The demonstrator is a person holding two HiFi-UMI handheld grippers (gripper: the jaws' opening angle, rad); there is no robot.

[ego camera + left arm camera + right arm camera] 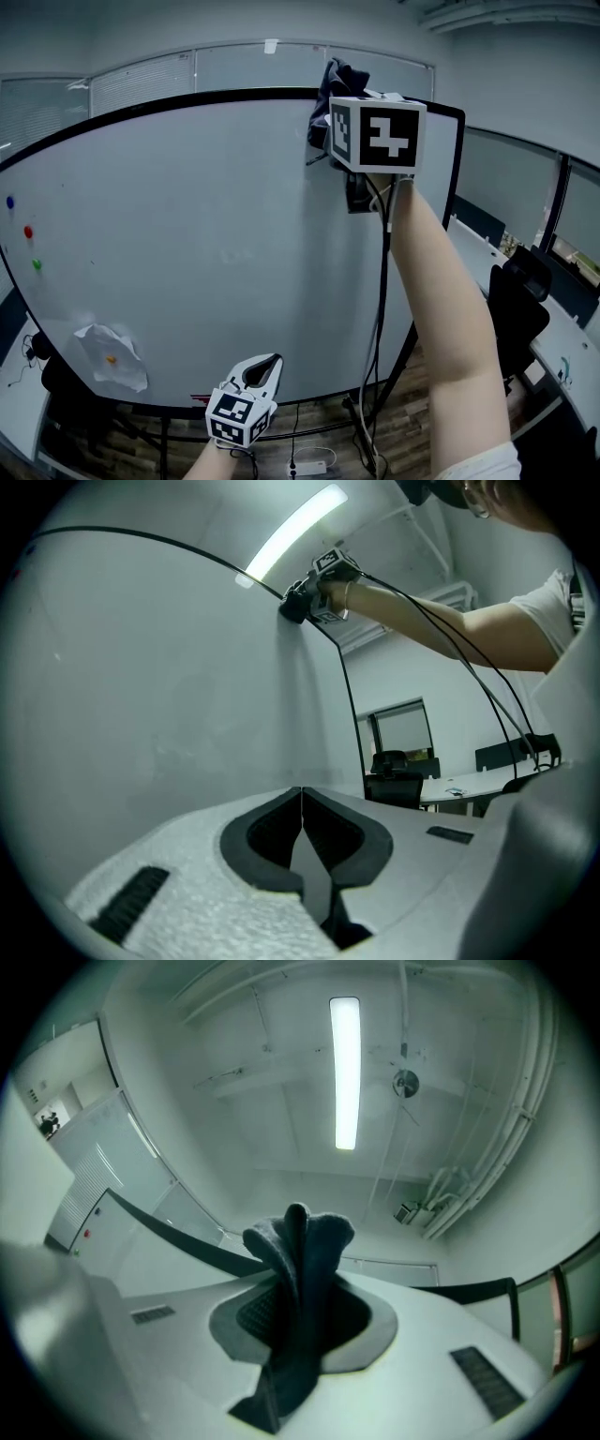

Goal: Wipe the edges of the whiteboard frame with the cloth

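A large whiteboard (216,244) with a black frame (187,101) stands on a wheeled stand. My right gripper (349,86) is raised to the frame's top edge near the right corner, shut on a dark grey cloth (330,94). In the right gripper view the cloth (298,1279) bunches up between the jaws, with the black frame (169,1232) running behind it. My left gripper (265,364) hangs low near the board's bottom edge, jaws shut and holding nothing. The left gripper view looks up the board at the right gripper (302,600) on the frame.
Coloured magnets (28,232) dot the board's left side and a crumpled paper (111,356) is stuck at its lower left. Cables (381,309) trail down from the right gripper. Office chairs (517,309) and desks (562,328) stand to the right. A power strip (311,466) lies on the floor.
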